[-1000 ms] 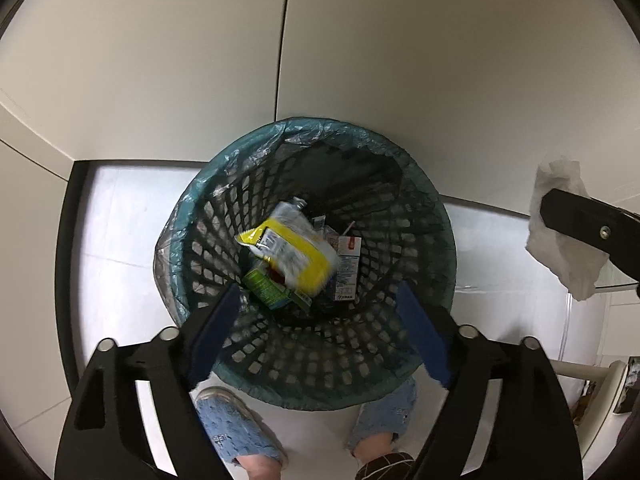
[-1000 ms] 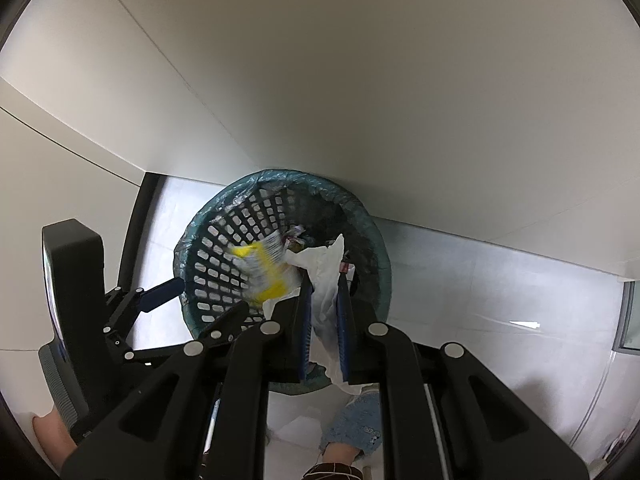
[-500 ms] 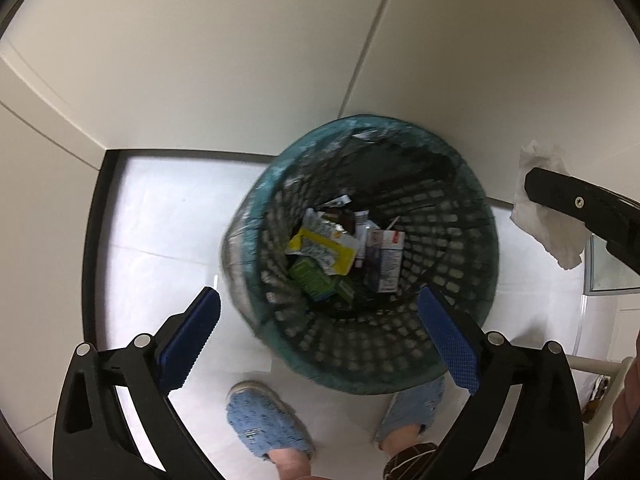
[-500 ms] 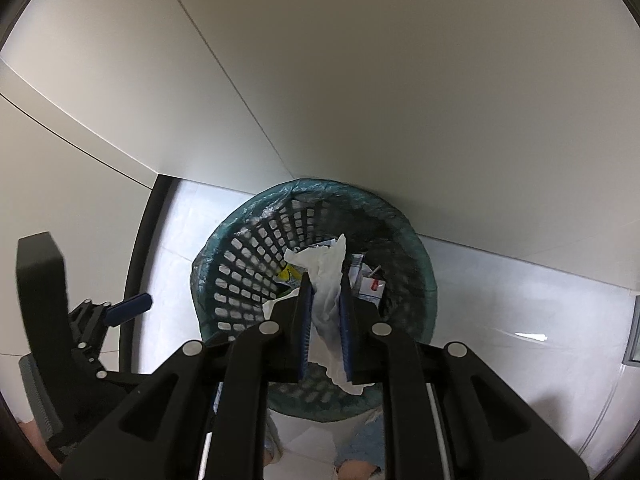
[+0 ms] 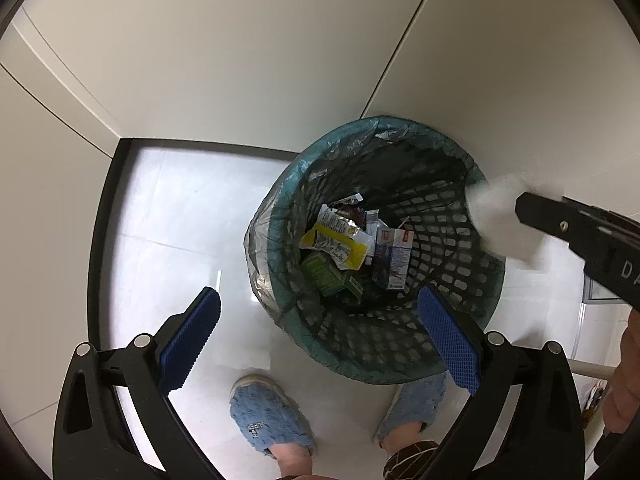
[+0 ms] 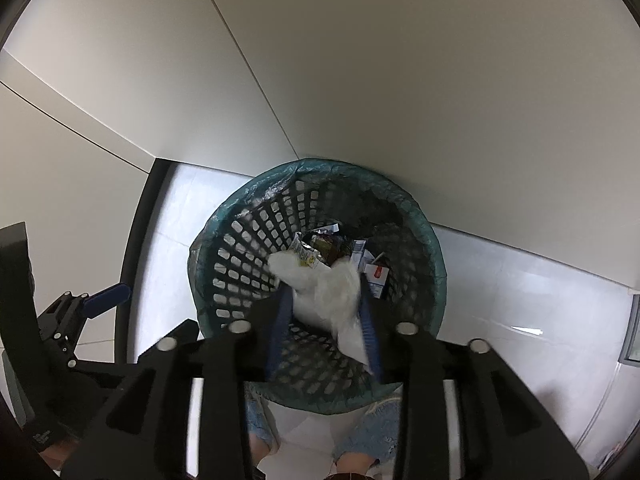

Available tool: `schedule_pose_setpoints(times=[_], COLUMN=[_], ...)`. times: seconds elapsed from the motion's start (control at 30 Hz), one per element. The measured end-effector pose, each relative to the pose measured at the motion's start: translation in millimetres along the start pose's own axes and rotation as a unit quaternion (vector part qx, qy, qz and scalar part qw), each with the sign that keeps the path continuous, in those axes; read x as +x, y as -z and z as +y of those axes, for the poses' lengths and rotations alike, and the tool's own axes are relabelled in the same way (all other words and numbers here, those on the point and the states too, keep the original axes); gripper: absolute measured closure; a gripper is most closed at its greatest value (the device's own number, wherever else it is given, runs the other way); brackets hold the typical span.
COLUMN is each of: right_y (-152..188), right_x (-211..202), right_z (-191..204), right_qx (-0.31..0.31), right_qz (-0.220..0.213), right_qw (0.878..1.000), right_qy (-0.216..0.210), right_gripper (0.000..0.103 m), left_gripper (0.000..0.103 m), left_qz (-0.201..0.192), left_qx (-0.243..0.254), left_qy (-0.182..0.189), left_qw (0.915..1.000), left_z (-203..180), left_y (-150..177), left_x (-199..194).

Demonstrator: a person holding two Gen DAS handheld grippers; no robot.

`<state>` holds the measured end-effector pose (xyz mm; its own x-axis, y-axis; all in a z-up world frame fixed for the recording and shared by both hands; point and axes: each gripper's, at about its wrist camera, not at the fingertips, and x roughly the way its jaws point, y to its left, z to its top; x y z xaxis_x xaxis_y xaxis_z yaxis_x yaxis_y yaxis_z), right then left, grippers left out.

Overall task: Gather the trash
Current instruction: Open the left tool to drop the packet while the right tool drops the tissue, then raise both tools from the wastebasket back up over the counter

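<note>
A teal lattice waste basket (image 5: 360, 368) with a clear liner stands on the floor against the wall. In it lie a yellow packet (image 5: 336, 240), a green carton (image 5: 328, 276) and a white carton (image 5: 394, 260). My left gripper (image 5: 316, 296) hangs open and empty above the basket's near left rim. My right gripper (image 6: 326, 292) is over the basket (image 6: 438, 264) with its jaws opening. A crumpled white tissue (image 6: 344, 332), blurred, sits loose between the parting blue pads. In the left wrist view the tissue (image 5: 500, 220) shows by the right gripper's finger (image 5: 560, 224).
A person's two feet in blue slippers (image 5: 268, 424) stand right behind the basket. Beige wall panels rise beyond it, with a dark skirting strip (image 5: 100, 240) along the left. White tiled floor lies left of the basket.
The yellow packet dropped from my left gripper into the basket, and that gripper slid left. My right gripper came over the basket and its jaws parted from the tissue.
</note>
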<state>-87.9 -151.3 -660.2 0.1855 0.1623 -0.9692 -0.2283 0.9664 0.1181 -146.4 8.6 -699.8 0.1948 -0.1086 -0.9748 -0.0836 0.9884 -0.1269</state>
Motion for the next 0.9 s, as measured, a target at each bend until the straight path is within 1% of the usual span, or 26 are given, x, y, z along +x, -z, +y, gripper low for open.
schedule_pose_setpoints(times=[0.03,0.07,0.13,0.2,0.3,0.47,0.67,0.83,0.9], right_y=[1,2,4,5,5,1,-8,-16,-20], right_x=[-1,-3,-8,-16,-33,-70,-136,-205,-234], right_z=[0,-1,-2,-4,-6,-5,-1,6,10], right_qx=[0.002,0.003,0.005,0.011,0.021,0.032,0.044,0.047,0.044], right_qz=[0.000,0.001,0.000,-0.002,-0.008,-0.012,-0.035,-0.067,-0.080], right_qw=[1.000,1.000,1.000,1.000,1.000,0.999,0.998,0.997,0.996], right_qy=[-0.002,-0.003,0.000,0.003,0.007,0.012,0.013,0.015,0.020], right_gripper=[0.056,0.051,0.046,0.033,0.023,0.010,0.008,0.008,0.008], left_gripper=[0.006,0.006,0.006,0.006,0.006,0.006,0.006,0.006,0.006], left_qz=[-0.002,-0.004,-0.006,-0.009,-0.015,-0.022,-0.033,-0.055,-0.059], left_qx=[0.000,0.000,-0.001,-0.001,-0.004,-0.014,-0.013,-0.001,0.008], left_qy=[-0.001,-0.003,-0.006,-0.008,-0.009,-0.008,-0.003,0.003,-0.011], left_qw=[1.0000,1.0000,1.0000,0.9999,0.9998,0.9996,0.9994,0.9985,0.9982], left_z=[0,0,-2,-3,-2,-6,-18,-30,-38], left_y=[0,-1,-2,-3,-6,-10,-14,-23,-29], left_x=[-2,-5,-10,-19,-36,-74,-138,-211,-239])
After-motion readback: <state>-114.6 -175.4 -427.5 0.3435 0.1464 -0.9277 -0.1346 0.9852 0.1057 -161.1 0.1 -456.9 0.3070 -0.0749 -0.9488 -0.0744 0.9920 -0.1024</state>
